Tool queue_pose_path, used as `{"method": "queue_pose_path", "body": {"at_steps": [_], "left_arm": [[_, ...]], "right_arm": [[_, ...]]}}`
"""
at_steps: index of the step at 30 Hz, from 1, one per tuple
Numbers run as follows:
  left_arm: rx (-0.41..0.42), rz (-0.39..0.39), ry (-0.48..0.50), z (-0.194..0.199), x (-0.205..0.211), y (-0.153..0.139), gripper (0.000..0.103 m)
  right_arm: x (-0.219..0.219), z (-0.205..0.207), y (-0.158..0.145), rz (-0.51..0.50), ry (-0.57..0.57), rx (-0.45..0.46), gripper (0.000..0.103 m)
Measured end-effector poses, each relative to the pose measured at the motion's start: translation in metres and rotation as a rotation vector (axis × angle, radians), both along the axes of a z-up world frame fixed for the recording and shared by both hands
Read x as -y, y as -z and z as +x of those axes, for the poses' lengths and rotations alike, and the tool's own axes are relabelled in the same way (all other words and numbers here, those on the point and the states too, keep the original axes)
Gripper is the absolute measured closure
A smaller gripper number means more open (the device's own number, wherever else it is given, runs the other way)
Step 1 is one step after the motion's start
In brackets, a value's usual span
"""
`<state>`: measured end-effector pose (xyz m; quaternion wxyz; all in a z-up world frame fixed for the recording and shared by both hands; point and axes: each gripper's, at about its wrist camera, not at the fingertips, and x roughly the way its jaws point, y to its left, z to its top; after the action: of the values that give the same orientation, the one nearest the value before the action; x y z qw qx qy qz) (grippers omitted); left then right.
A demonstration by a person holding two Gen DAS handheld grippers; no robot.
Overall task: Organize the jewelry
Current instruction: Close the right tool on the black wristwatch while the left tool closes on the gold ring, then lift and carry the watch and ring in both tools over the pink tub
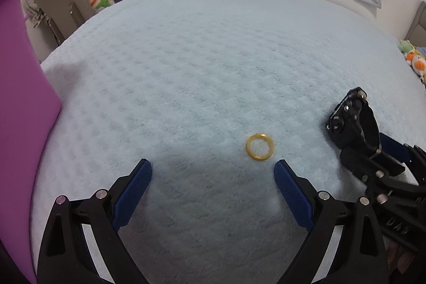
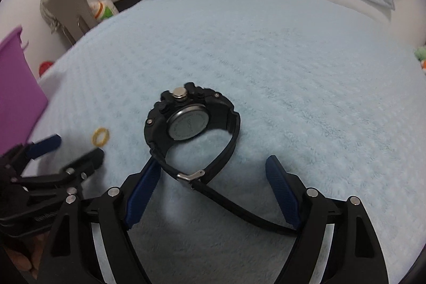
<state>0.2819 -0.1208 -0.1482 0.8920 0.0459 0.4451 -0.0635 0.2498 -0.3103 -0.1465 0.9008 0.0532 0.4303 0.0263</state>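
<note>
A tall purple plastic bin (image 1: 24,103) stands at the far left edge of the pale blue fleece blanket (image 1: 207,57). Right of the bin, the left gripper (image 1: 213,169) hovers with its blue-padded fingers spread wide and nothing between them. Just beyond its right fingertip and apart from it, a small gold ring (image 1: 259,146) lies flat on the blanket, its opening facing up.

Right of the ring sits a chunky black wristwatch (image 2: 190,124), propped on its side. Its steel case back faces the right-wrist camera and its crown and buttons point away, up the blanket. The buckled strap loops back toward the camera, so the long axis runs roughly from the far blanket toward the right gripper (image 2: 213,172). That gripper's jaws are wide apart on either side of the strap; the strap's free tail runs to the right finger, and I cannot tell whether they touch.

The left-wrist view shows only the watch's edge and buttons (image 1: 351,119); the right-wrist view shows the case back, the buckle and the left gripper (image 2: 77,148) beside the ring (image 2: 100,136).
</note>
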Motion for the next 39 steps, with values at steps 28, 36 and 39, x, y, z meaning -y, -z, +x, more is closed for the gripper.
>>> {"method": "queue_pose_path", "body": {"at_steps": [28, 36, 39], "left_arm": [[0.019, -0.027, 0.1, -0.009, 0.024, -0.003, 0.084], [0.029, -0.081, 0.12, -0.023, 0.015, -0.017, 0.084], [0.05, -0.078, 0.133, -0.034, 0.016, -0.026, 0.084]], "right_arm": [[-0.005, 0.014, -0.005, 0.042, -0.057, 0.018, 0.045], [0.003, 0.001, -0.008, 0.117, -0.022, 0.03, 0.046], [0.006, -0.015, -0.01, 0.128, -0.008, 0.036, 0.046]]}}
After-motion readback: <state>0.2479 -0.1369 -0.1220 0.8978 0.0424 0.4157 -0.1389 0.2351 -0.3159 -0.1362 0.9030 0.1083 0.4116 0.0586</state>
